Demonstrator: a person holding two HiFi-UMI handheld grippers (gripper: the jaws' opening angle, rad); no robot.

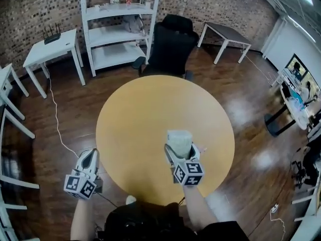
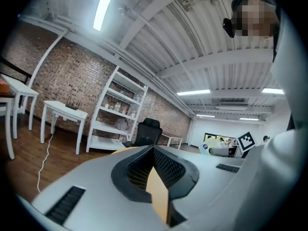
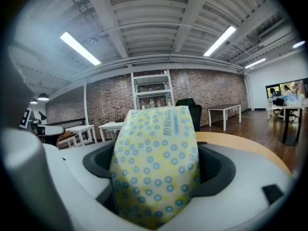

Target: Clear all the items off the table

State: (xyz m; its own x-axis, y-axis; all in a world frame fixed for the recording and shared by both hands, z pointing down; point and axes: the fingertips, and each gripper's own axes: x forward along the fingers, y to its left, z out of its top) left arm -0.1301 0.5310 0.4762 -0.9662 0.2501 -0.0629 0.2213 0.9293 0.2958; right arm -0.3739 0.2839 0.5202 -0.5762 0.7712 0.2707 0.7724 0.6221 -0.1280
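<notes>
- The right gripper [image 1: 181, 152] is clamped on the soft yellow tissue pack with blue dots [image 3: 155, 170]; the pack fills the whole gap between the jaws, which explains their wide spread
- The pack stands upright in the grip, with its top end projecting beyond the jaw tips, over the near right part of the round yellow wooden worktop [image 1: 145, 114]; whether its base touches the surface cannot be determined
- Judgement: a grip across the pack's flat sides suits a soft item and allows it to be carried off the worktop
- No other item shows on the worktop
- The left gripper [image 1: 90, 157] is closed and empty, held beyond the near left edge of the worktop, apparently idle
- Both forearms extend forward from the body, with the marker cubes nearest the person
</notes>
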